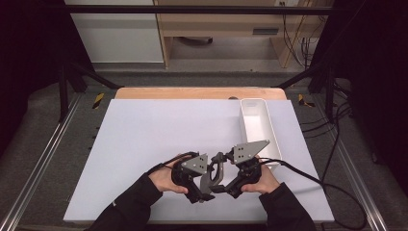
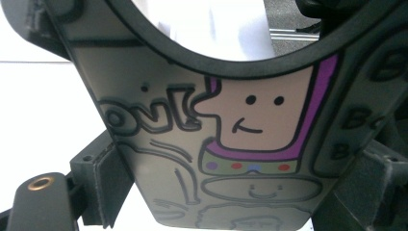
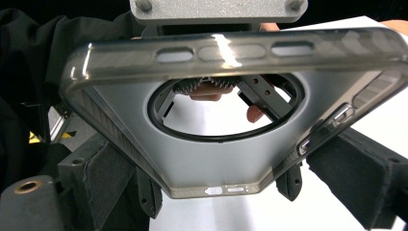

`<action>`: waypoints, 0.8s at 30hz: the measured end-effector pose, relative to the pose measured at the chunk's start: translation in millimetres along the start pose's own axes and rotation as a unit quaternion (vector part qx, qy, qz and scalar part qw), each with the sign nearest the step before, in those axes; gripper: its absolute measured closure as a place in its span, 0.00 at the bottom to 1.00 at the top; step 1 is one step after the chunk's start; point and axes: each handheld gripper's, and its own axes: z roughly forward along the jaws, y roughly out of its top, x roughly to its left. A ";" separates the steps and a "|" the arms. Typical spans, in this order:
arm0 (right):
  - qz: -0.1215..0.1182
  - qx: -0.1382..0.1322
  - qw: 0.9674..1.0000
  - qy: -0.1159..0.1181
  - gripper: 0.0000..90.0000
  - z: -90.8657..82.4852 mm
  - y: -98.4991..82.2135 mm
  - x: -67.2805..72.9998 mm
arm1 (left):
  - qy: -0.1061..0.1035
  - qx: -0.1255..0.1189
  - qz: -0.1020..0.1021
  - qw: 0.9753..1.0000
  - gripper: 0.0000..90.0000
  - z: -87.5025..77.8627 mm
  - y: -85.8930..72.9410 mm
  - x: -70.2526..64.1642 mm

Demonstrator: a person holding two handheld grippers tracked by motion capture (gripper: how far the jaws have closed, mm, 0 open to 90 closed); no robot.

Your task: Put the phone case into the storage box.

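Low over the front of the white mat (image 1: 144, 144), a grey translucent phone case (image 1: 215, 169) with a large round hole hangs between both grippers. My left gripper (image 1: 203, 186) holds it from the left, my right gripper (image 1: 226, 185) from the right. The left gripper view faces the case's printed back (image 2: 250, 125), a cartoon face in purple outline, with my left gripper (image 2: 231, 168) shut on the case's edges. In the right gripper view the case's plain inner side (image 3: 216, 163) sits between the pads of my right gripper (image 3: 226, 159), which is shut on it.
A long white bin (image 1: 257, 127) stands at the mat's right side, just beyond the right hand. A wooden table edge (image 1: 197, 92) runs behind the mat. Black cables (image 1: 332, 183) trail off to the right, and metal rails flank the table.
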 end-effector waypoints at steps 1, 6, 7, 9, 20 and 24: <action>0.000 0.000 1.000 0.000 0.12 0.1 -0.1 0.0 | 0.000 0.000 -0.001 1.000 0.13 0.2 0.0 0.0; 0.001 -0.002 1.000 0.001 0.12 0.6 -0.2 -0.2 | 0.002 -0.001 0.001 1.000 0.13 0.1 -0.1 -0.1; 0.001 -0.002 1.000 0.001 0.11 0.5 -0.2 -0.2 | 0.003 -0.001 0.001 1.000 0.13 0.0 0.0 -0.2; 0.001 -0.003 1.000 0.001 0.11 0.4 -0.2 -0.1 | 0.002 -0.001 0.002 1.000 0.13 0.0 0.0 -0.3; 0.004 -0.010 1.000 0.003 0.11 -1.6 1.1 0.1 | 0.006 0.002 0.004 1.000 0.13 0.7 -0.6 -0.9; 0.005 -0.008 1.000 0.003 0.11 -1.1 0.7 -0.1 | 0.006 0.004 0.005 1.000 0.13 1.4 -0.7 -1.2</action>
